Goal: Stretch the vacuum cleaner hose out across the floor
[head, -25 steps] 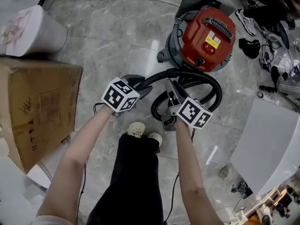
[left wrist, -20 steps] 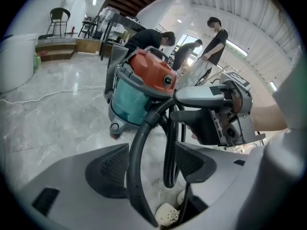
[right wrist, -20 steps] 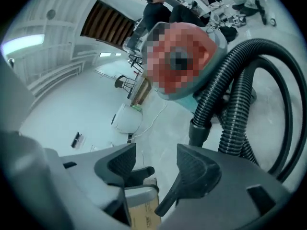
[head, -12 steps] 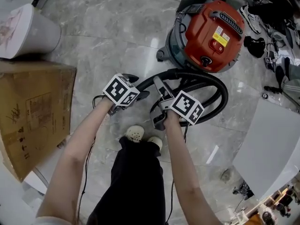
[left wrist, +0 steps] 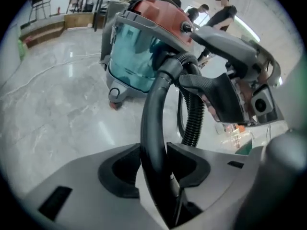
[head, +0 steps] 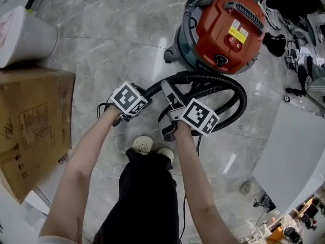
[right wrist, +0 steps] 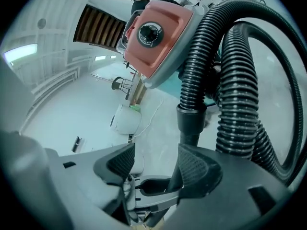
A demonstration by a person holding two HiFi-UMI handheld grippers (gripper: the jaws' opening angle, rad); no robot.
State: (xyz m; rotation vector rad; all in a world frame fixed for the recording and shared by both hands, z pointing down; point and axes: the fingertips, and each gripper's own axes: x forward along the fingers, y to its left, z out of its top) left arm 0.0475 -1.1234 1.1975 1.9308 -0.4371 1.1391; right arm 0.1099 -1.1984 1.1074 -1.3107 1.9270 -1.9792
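Note:
The red-topped vacuum cleaner [head: 228, 24] stands on the marble floor, and its black ribbed hose [head: 242, 98] lies in a loop in front of it. My left gripper [head: 150, 91] has just been closing and is shut on the hose's smooth black end tube [left wrist: 153, 109], which runs up between the pads. My right gripper [head: 167, 88] sits just right of it, with jaws that have just opened and stand wide. In the right gripper view, the tube's collar [right wrist: 191, 123] lies by the right finger [right wrist: 199, 169] of the right gripper [right wrist: 156, 164], unclamped. The ribbed coil [right wrist: 240, 80] rises beyond it.
A cardboard box [head: 30, 121] and a white bin [head: 20, 34] stand at the left. A white panel [head: 294, 156] is at the right, with shoes and cables [head: 299, 34] behind it. My feet [head: 144, 145] are just below the grippers. People [left wrist: 225, 13] stand far off.
Both grippers have come down onto the hose near my feet. The left jaws have closed round the smooth tube, and the right jaws have spread wide.

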